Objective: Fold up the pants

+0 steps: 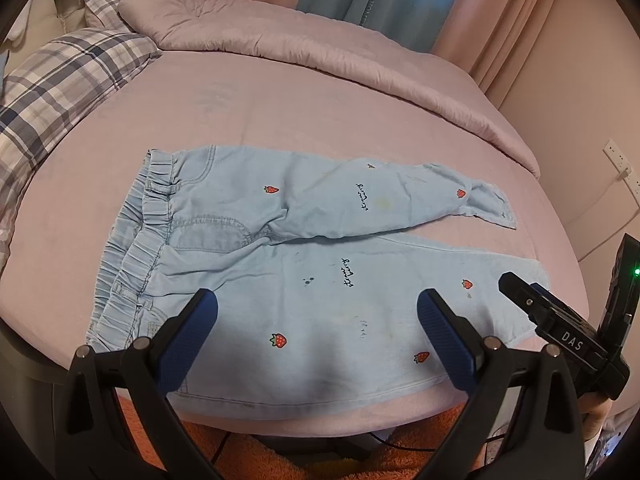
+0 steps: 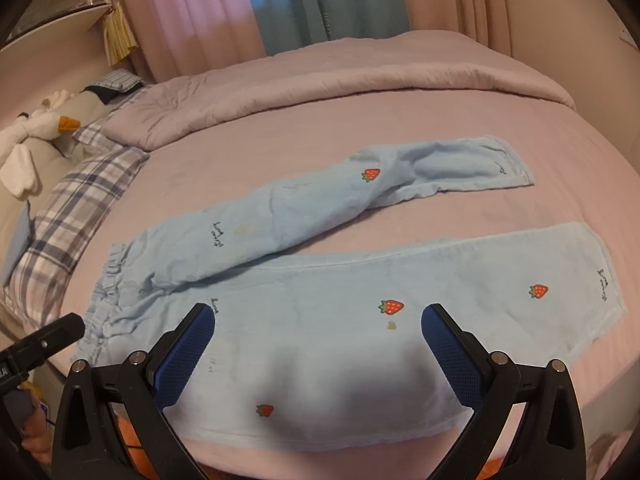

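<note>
Light blue pants [image 1: 304, 240] with red strawberry prints lie spread flat on the pink bed, waistband to the left, both legs running right. They also show in the right wrist view [image 2: 360, 288]. The far leg lies at an angle, its upper part resting over the near leg. My left gripper [image 1: 318, 312] is open and empty, above the near leg close to the waistband. My right gripper [image 2: 318, 328] is open and empty, above the middle of the near leg. The right gripper's body [image 1: 560, 320] shows at the right of the left wrist view.
A pink quilt [image 1: 304, 52] is bunched along the far side of the bed [image 1: 240, 112]. Plaid pillows [image 1: 60, 88] and a plush duck [image 2: 48, 124] lie at the left. Curtains [image 2: 280, 4] hang behind. An orange rug [image 1: 240, 452] lies below the near bed edge.
</note>
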A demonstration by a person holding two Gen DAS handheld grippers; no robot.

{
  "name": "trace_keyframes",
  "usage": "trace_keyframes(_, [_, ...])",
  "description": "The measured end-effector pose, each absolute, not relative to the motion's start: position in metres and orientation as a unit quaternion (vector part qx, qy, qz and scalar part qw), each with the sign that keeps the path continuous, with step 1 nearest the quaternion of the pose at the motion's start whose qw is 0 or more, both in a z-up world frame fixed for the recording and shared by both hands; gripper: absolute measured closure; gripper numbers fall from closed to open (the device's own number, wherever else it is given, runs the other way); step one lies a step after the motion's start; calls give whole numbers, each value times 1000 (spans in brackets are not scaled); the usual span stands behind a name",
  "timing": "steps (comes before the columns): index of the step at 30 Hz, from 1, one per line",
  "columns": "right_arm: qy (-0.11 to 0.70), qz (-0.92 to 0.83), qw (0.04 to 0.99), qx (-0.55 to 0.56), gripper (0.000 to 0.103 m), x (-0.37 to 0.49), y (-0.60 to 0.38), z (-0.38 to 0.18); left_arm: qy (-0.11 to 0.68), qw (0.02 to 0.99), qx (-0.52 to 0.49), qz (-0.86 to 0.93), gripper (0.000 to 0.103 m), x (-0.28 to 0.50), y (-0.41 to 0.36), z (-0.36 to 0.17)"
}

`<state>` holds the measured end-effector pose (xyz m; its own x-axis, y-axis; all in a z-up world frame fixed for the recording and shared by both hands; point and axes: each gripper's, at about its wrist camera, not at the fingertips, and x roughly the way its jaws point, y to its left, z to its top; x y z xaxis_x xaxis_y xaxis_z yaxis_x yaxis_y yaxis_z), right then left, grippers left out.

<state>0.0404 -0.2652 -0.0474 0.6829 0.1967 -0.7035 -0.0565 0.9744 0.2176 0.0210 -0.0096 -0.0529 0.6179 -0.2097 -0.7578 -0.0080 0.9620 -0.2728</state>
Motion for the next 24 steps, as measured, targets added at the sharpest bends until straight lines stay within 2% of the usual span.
trace_keyframes(12, [392,34,913,110,0,40,-288,-51,437,891,-124,-15,6,28,12,-68])
trace_keyframes(16, [397,0,909,127,0,43,-311,-55,439,888,-135,35,14,29,47,-79])
trace_keyframes(20, [401,-77,901,146,0,43,-359,-62,445,874,-166,101,15,21,95,-95])
trace_keyframes(24, [404,-156,881,189,8,33,-418,-72,467,852,-188,146,15,14,126,-122])
